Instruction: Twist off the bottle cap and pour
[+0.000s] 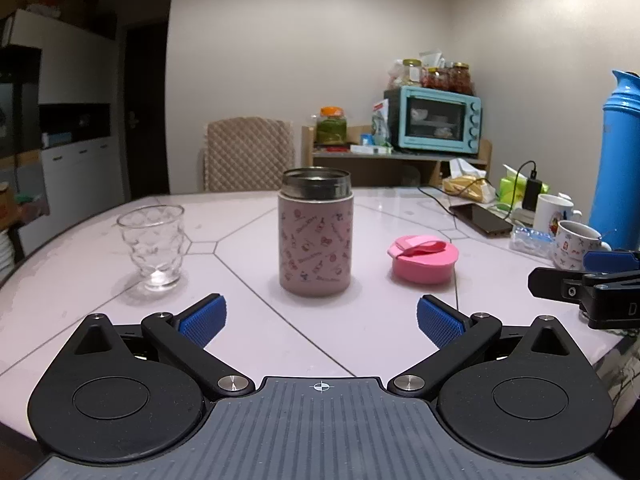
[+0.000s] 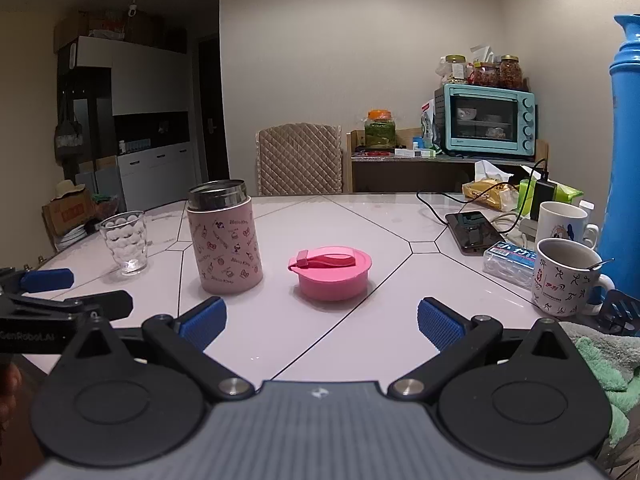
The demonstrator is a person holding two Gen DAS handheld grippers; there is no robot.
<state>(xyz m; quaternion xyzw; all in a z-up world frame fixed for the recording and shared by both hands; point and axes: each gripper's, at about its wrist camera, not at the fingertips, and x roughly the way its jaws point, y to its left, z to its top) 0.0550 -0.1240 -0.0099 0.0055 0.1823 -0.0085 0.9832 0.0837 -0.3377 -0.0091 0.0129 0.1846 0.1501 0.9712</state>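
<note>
A pink patterned bottle point(image 1: 316, 240) point(image 2: 224, 240) stands upright on the table with its steel mouth uncovered. Its pink cap point(image 1: 424, 258) point(image 2: 332, 272) lies flat on the table to the bottle's right, apart from it. A clear dimpled glass point(image 1: 154, 246) point(image 2: 124, 242) stands to the bottle's left. My left gripper point(image 1: 320, 322) is open, short of the bottle and facing it, holding nothing. My right gripper point(image 2: 320, 322) is open too, short of the cap, with nothing between its blue pads.
Two mugs point(image 2: 564, 276), a phone point(image 2: 474, 232) with a cable, a small plastic box point(image 2: 508, 262) and a tall blue flask point(image 2: 626, 160) crowd the table's right side. A green cloth point(image 2: 604, 364) lies at the near right. A chair point(image 2: 300, 160) stands behind the table.
</note>
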